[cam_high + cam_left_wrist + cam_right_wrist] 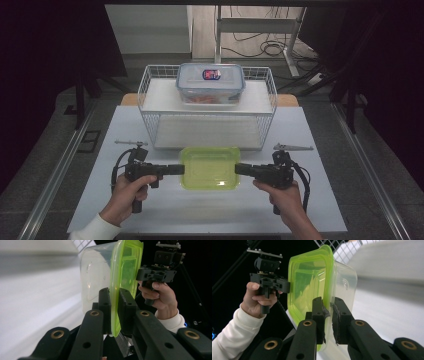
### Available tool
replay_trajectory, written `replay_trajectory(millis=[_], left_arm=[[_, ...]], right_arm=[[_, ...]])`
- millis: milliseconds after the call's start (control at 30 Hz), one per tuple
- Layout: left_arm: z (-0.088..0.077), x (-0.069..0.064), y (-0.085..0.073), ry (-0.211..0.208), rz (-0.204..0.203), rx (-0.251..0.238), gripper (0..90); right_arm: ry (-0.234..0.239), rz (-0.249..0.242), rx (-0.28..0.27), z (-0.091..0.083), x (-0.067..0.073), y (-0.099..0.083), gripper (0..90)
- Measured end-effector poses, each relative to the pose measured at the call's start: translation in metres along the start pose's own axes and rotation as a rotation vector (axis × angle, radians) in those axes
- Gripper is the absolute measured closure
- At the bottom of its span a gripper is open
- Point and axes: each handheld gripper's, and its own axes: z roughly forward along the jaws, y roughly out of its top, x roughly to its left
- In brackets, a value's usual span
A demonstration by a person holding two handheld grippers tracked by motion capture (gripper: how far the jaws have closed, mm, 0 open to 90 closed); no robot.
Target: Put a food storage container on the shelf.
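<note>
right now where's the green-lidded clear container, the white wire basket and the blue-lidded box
green-lidded clear plastic container (209, 167), high view, middle of lid
white wire basket (207, 131), high view, front wall
blue-lidded clear storage box (196, 80), high view, lid left of label

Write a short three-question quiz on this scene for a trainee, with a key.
1. True or false: both grippers grip the green-lidded box by its rim, one at each end.
2. What sits in the wire basket?
A. a clear box with a blue-edged lid
B. a metal bowl
C. a stack of plates
3. Fill in: the green lid is ____ the box (on / off).

Key:
1. True: the left gripper and the right gripper each have their jaws closed on the rim at opposite ends.
2. A: the clear box stands in the basket.
3. on
</note>
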Motion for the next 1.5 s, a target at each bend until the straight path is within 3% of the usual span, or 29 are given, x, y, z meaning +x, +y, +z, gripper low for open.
replay_trajectory(millis=[367, 600, 867, 1000, 1167, 1400, 1500], left_arm=[[-0.016, -0.022, 0.062, 0.004, 0.063, -0.024, 82.6], [-0.021, -0.03, 0.093, -0.008, 0.089, -0.033, 82.7], [-0.022, -0.035, 0.131, -0.047, 0.066, -0.04, 82.7], [-0.023, -0.034, 0.153, -0.066, 0.035, -0.045, 82.8], [-0.025, -0.033, 0.17, -0.065, 0.022, -0.042, 82.8], [-0.029, -0.031, 0.206, -0.037, 0.016, -0.036, 82.7], [-0.029, -0.027, 0.221, -0.023, 0.019, -0.027, 82.7]], right_arm=[[0.004, -0.062, -0.062, -0.005, 0.016, 0.064, 80.4], [-0.001, -0.078, -0.082, -0.009, 0.022, 0.09, 80.4], [-0.007, -0.095, -0.087, -0.017, 0.03, 0.132, 80.3], [-0.004, -0.072, -0.08, -0.019, 0.031, 0.159, 80.2], [0.01, -0.061, -0.076, -0.017, 0.028, 0.177, 80.3], [0.017, -0.025, -0.096, -0.01, 0.02, 0.205, 80.4], [0.026, 0.01, -0.102, -0.003, 0.009, 0.221, 80.5]])
